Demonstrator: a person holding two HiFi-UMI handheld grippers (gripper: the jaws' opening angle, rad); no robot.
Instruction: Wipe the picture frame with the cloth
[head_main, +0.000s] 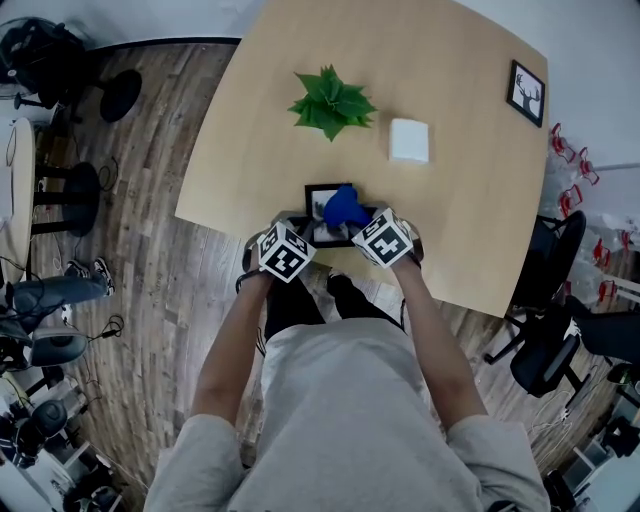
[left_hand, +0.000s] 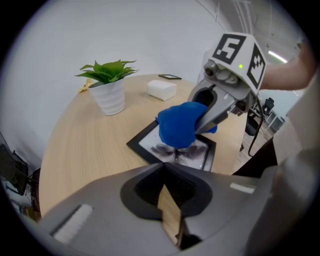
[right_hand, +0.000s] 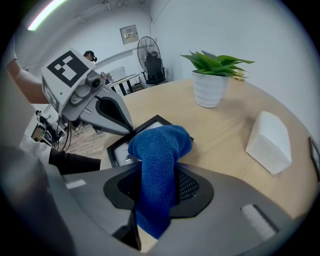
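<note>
Head view: a picture frame lies flat near the front edge of the light wooden surface; a blue cloth sits bunched on it; the left gripper is at the frame's near left corner and the right gripper at its near right side, each held in one hand; farther back stand a potted plant and a white box, and a small frame lies by the far right edge.

Left gripper view: the left gripper has its jaws closed, tips meeting on the near corner of the picture frame, with only a thin slit of the surface showing behind the tips; the cloth presses on the glass, held by the right gripper coming in from the right; the potted plant, white box and small frame sit beyond.

Right gripper view: the right gripper has its jaws clamped on the cloth, which runs between them and ends in a rounded wad over the picture frame; the left gripper touches the frame's edge from the left; the potted plant and white box stand apart on the right.
</note>
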